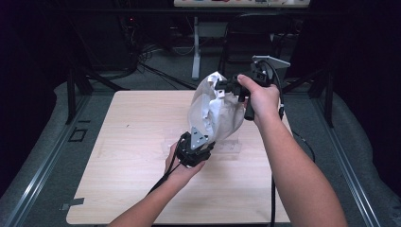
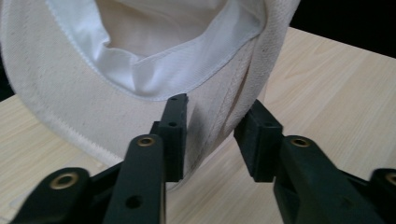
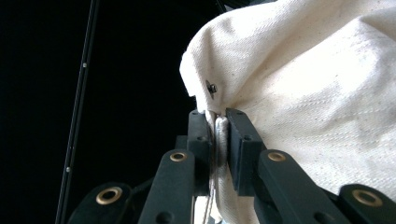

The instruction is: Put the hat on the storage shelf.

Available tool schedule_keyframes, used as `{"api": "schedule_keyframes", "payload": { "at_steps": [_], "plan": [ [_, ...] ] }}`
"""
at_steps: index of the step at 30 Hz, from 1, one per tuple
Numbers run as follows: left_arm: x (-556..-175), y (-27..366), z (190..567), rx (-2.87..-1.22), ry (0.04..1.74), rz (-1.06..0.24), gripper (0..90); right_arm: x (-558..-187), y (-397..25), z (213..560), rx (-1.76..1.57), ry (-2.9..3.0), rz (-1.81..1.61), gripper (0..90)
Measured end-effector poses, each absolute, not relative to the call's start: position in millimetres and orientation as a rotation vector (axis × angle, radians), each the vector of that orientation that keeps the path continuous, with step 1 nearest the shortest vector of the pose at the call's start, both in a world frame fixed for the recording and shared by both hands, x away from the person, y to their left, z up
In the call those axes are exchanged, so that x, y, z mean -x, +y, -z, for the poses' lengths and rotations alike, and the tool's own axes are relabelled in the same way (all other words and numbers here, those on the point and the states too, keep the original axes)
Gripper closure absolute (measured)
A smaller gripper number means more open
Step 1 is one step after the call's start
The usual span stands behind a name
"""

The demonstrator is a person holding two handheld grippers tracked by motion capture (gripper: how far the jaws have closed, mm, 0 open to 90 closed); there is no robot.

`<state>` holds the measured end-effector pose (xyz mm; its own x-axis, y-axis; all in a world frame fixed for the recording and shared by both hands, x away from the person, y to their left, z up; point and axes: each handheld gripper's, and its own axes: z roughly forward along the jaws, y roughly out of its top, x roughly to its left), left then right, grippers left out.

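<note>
**Cloth bag held up by one gripper while the other lines up on its rim**

While the left gripper [image 1: 202,142] stands low over the wooden table [image 1: 127,156], its jaws are spread wide, and in the left gripper view the hemmed rim of the canvas bag [image 2: 140,60] passes between them without being pinched. To do this step well, the person should ease that gripper forward until the hem sits deep between the pads, then close squarely on the double-stitched edge rather than on the thin white lining [image 2: 154,70], which could slip.

Moving rightward, the bag hangs in the air above the middle of the table, its mouth turned down and toward the person, its long axis running steeply from the lower left up to the right.

At the upper right, the right gripper [image 1: 224,87] is clamped tight on a fold of the bag's cloth; the right gripper view shows the fabric squeezed between the jaws just below a small metal stud [image 3: 211,87]. That grip carries the weight and should remain firm.
</note>
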<state>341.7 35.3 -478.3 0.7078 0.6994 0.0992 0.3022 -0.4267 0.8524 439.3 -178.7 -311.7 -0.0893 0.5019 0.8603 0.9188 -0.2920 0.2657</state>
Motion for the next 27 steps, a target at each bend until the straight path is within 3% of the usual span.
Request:
{"api": "schedule_keyframes", "payload": {
  "at_steps": [6, 12, 27],
  "plan": [
    [-344, 50, 474, -2.001, 0.768, -0.551, 76.7, -438, -181, 309, 1.772, -1.543, 1.352, 81.1],
    [-348, 61, 471, -1.992, 0.753, -0.528, 78.4, -437, -180, 305, 1.767, -1.546, 1.358, 81.1],
    [-369, 74, 479, -1.945, 0.658, -0.331, 82.3, -439, -174, 305, 1.764, -1.573, 1.354, 81.0]
  ]
}}
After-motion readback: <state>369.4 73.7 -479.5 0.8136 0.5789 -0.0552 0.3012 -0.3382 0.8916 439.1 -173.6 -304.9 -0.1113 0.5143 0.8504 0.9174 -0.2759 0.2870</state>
